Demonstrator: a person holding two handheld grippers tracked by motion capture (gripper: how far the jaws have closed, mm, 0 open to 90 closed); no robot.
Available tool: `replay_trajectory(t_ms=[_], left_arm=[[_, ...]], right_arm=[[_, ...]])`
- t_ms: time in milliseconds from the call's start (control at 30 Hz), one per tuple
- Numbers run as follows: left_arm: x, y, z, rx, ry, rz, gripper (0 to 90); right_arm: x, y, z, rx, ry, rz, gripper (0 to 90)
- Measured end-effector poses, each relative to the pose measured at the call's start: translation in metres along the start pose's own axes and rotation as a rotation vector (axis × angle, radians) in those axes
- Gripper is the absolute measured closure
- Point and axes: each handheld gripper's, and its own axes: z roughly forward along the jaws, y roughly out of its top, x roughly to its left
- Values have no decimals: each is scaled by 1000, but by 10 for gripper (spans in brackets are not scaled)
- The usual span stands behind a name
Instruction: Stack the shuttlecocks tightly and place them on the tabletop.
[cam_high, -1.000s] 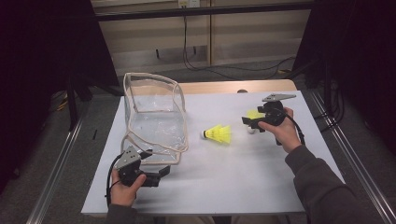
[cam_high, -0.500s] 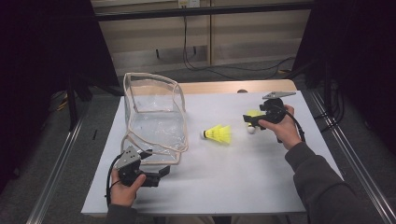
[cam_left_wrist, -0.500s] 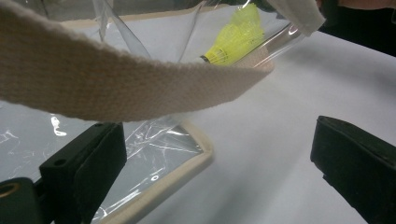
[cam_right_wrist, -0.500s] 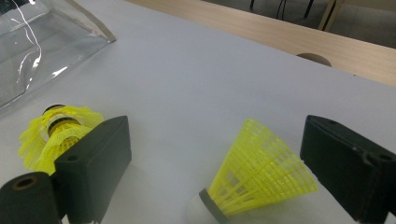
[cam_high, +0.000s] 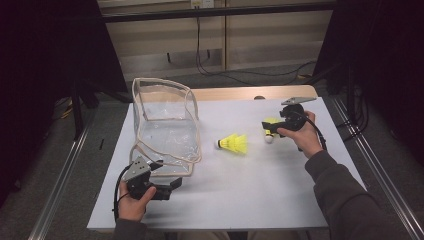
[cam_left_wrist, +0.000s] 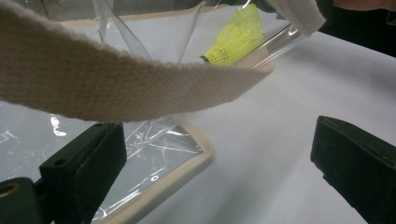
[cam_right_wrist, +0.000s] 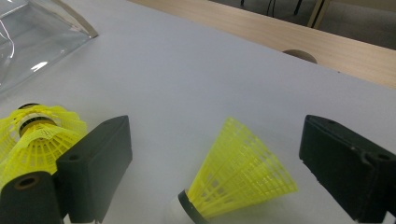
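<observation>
Left gripper (cam_high: 172, 184): sits at the near edge of the table, at about 7 o'clock from the table's middle; jaws stand wide apart, holding nothing.
Clear bag (cam_high: 165, 125): a see-through pouch with cream webbing trim, just beyond the left gripper at its 12 o'clock; in the left gripper view the strap (cam_left_wrist: 116, 88) droops across the gap above the jaws, not pinched.
Middle shuttlecock (cam_high: 234, 143): yellow, lying on its side on the white sheet, at 3 o'clock from the bag and 9 o'clock from the right gripper, apart from both.
Right gripper (cam_high: 268, 127): at about 2 o'clock on the table; jaws spread wide, nothing clamped yet.
Target shuttlecock (cam_right_wrist: 238, 175): lies tilted between the right jaws, cork end toward the camera, skirt pointing to 1 o'clock; neither jaw touches it.
Step in hand: likely closing on this shuttlecock to carry it to the bag.
How to do it well: centre the jaws on the cork or the skirt's narrow end, squeeze gently so the mesh does not crush, and steady the bag mouth with the left gripper.
</observation>
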Motion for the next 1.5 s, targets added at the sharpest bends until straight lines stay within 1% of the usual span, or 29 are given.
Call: replay_trajectory(t_ms=[167, 533, 600, 933, 1100, 1367, 1500], left_arm=[[0, 0, 0, -1, 1, -1, 36], [1, 0, 0, -2, 3, -2, 36], [1, 0, 0, -1, 3, -3, 36], [1, 0, 0, -3, 3, -4, 36], [1, -1, -1, -1, 5, -3, 36], [1, -1, 0, 0, 4, -3, 36], [1, -1, 0, 1, 0, -5, 35]], right_arm=[[-1, 1, 3, 6, 0, -7, 99], [-5, 0, 9, 21, -14, -4, 126], [-6, 0, 10, 24, -10, -3, 146], [-8, 2, 15, 43, -16, -29, 216], [-8, 5, 18, 50, -23, -52, 248], [-8, 4, 24, 66, -21, -66, 276], [-8, 3, 26, 78, -16, -57, 292]])
